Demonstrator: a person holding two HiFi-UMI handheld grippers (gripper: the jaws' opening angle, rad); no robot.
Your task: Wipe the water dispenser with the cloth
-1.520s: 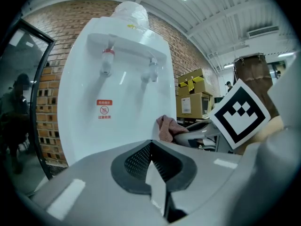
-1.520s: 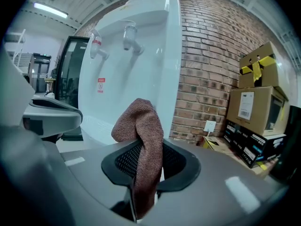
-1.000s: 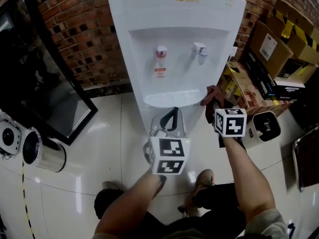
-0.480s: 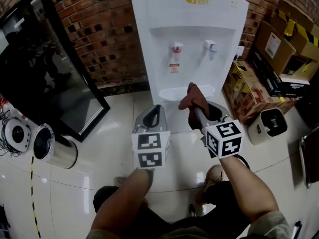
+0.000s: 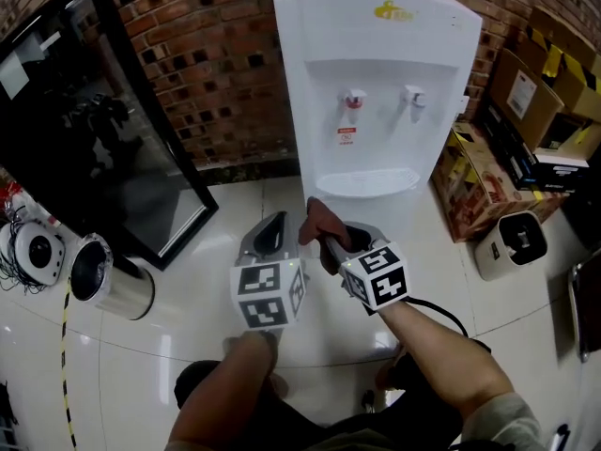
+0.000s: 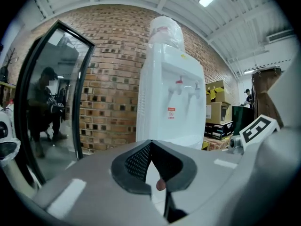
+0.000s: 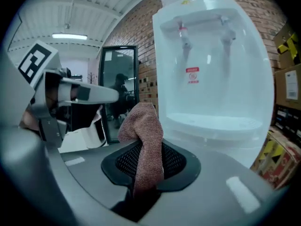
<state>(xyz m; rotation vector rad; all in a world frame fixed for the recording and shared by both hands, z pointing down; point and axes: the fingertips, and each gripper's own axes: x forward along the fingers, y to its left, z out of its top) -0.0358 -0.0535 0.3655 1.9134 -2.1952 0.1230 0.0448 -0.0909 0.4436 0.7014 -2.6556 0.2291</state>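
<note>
The white water dispenser (image 5: pixel 376 92) stands at the far edge of the tiled floor (image 5: pixel 188 318), its back to the brick wall (image 5: pixel 225 73). A yellow logo (image 5: pixel 397 11) sits on its top panel, too small to read. The red-and-white label (image 5: pixel 348 136) under the red tap (image 5: pixel 354 100) is also illegible. The right gripper (image 5: pixel 338 242), near the drip tray (image 5: pixel 368 184) but apart from it, is clamped on the cloth (image 5: pixel 321 220), a reddish-brown terry rag bunched upright above the jaws. The left gripper (image 5: pixel 270 235), just beside it, has its jaws together and empty.
</note>
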